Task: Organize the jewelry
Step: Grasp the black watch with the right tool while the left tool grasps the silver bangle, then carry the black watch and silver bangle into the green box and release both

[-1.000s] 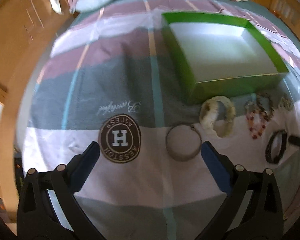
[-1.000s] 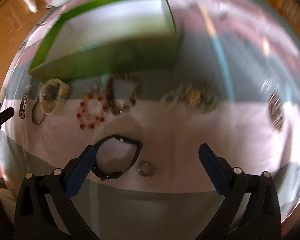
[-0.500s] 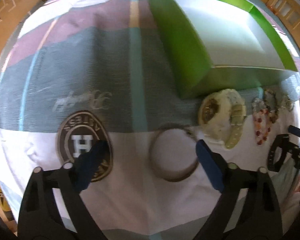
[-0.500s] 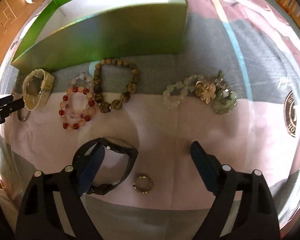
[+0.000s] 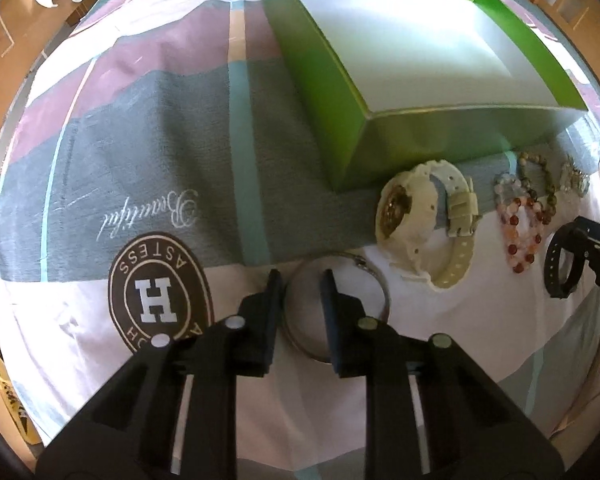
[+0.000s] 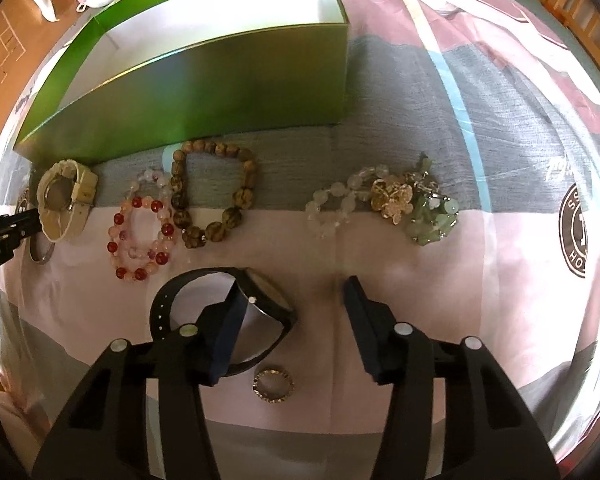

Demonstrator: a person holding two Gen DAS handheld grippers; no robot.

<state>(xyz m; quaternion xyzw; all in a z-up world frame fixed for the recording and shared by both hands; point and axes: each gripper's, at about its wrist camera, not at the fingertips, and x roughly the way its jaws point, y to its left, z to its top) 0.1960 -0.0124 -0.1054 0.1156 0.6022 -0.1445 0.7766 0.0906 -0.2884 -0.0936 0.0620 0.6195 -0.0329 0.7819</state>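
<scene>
The left tool (image 5: 300, 288) is narrowed astride the bangle's (image 5: 374, 284) rim, not visibly clamped. A ring (image 6: 273, 385) is shown only by the right view, beneath the spread right tool (image 6: 292, 300) — one finger inside the black watch (image 6: 204, 280). The box (image 6: 220, 80) is walled just behind; bare bedspread (image 5: 140, 120) lies leftward.

Black hand-held gripper (image 5: 300, 280) frames; blue pads (image 6: 354, 300); silver rivets.

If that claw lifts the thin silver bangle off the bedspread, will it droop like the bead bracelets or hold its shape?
The silver bangle looks like a thin metal hoop, so it probably stays rigid. Its smooth, narrow rim may slip between the left claw fingers. Being so slim, it is likely light.
</scene>
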